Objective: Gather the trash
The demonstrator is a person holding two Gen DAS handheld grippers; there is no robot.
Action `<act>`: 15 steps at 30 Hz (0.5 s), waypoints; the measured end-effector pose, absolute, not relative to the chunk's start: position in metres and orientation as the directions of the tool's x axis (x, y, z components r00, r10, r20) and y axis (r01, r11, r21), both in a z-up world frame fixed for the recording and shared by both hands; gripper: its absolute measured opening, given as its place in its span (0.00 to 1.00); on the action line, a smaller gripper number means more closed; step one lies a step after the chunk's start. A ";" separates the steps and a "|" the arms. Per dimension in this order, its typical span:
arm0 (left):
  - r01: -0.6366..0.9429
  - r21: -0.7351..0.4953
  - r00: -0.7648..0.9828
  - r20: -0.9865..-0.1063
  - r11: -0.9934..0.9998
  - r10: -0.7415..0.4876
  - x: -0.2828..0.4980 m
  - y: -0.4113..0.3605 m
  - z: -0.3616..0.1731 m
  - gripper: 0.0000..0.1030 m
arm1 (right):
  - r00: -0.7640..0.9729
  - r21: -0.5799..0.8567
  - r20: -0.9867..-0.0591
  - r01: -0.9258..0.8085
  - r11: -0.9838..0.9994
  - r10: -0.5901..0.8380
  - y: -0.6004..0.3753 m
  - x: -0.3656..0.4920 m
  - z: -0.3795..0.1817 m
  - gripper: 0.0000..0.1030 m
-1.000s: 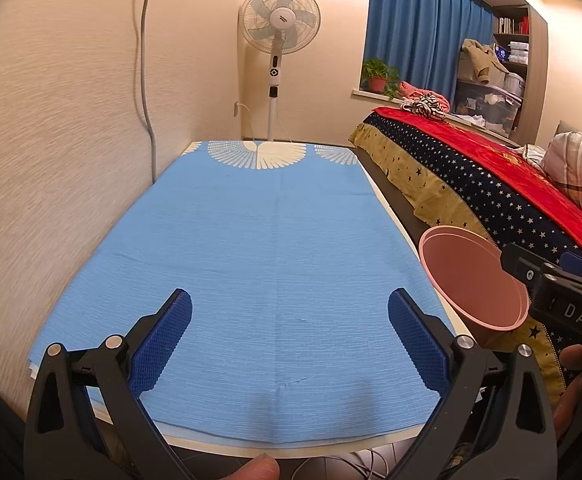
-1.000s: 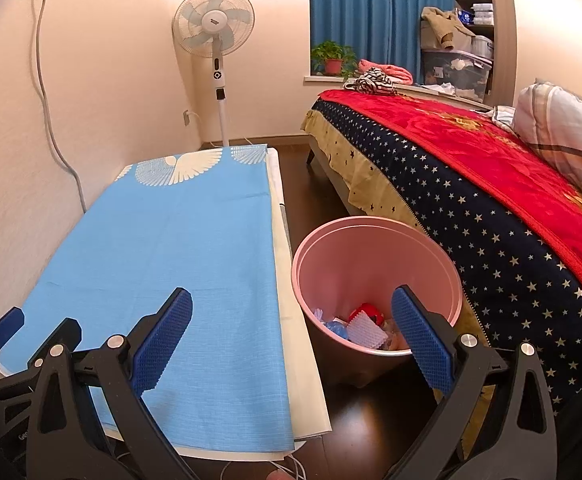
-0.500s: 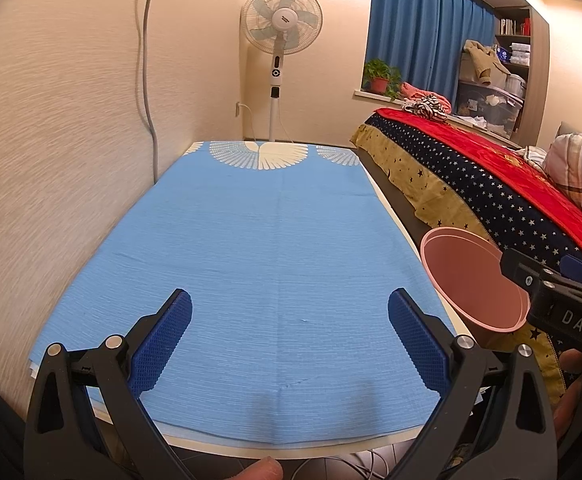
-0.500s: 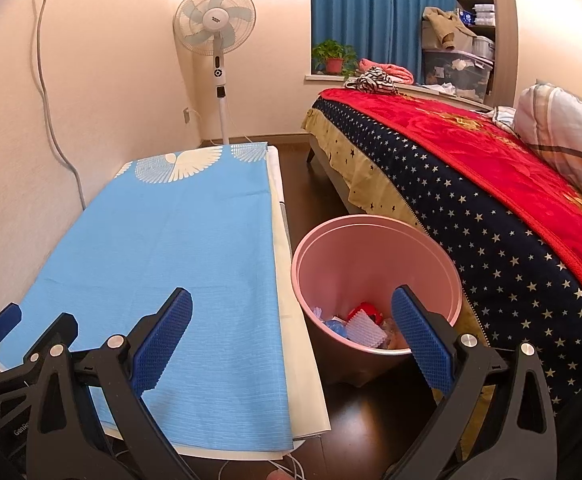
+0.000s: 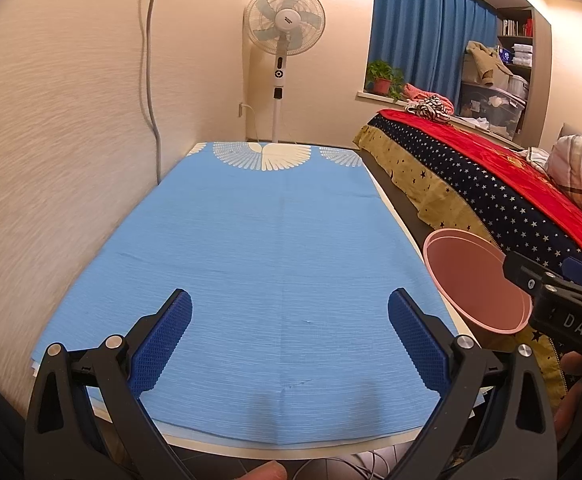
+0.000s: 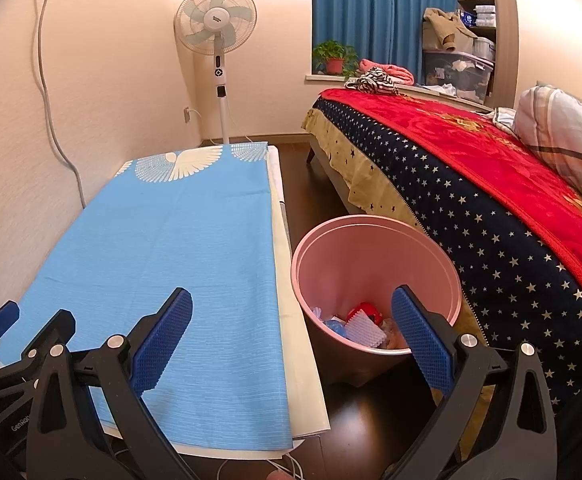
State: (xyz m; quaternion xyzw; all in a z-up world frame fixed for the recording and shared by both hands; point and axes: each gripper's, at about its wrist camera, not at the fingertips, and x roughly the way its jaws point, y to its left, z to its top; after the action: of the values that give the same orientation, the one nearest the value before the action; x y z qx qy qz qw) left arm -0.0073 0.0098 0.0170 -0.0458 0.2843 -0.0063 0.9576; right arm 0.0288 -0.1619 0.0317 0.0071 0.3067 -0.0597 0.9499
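A pink trash bin [image 6: 375, 264] stands on the dark floor between the table and the bed. It holds several bits of trash [image 6: 365, 326], red, white and blue. The bin's rim also shows in the left wrist view [image 5: 475, 280]. My left gripper [image 5: 289, 336] is open and empty above the near end of the blue tablecloth [image 5: 267, 264]. My right gripper [image 6: 291, 332] is open and empty, its right finger [image 6: 419, 334] in front of the bin's near rim. I see no loose trash on the cloth.
The table runs along the left wall [image 5: 51, 152]. A bed with a red and starred blanket [image 6: 491, 184] lies on the right. A standing fan [image 6: 217, 40] is at the far end. Cables [image 6: 287, 468] hang below the table's near edge.
Both grippers have hardly moved. The views have shifted only slightly; both stay open and empty.
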 end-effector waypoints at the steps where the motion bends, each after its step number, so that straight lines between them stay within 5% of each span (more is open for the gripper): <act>1: -0.015 -0.091 0.838 -0.544 0.996 -0.037 -0.007 0.011 0.017 0.93 | 0.805 -0.024 -0.583 0.117 0.993 -0.109 -0.162 0.029 0.032 0.95; 15: -0.034 -0.090 0.842 -0.539 0.995 -0.020 -0.005 0.009 0.018 0.93 | 0.802 -0.031 -0.587 0.112 0.993 -0.109 -0.162 0.029 0.031 0.95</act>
State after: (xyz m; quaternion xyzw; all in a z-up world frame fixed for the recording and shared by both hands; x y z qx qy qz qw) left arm -0.0051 0.0089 0.0179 -0.0480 0.2808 0.0038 0.9585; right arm 0.0290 -0.1619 0.0308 0.0026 0.3090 -0.0581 0.9493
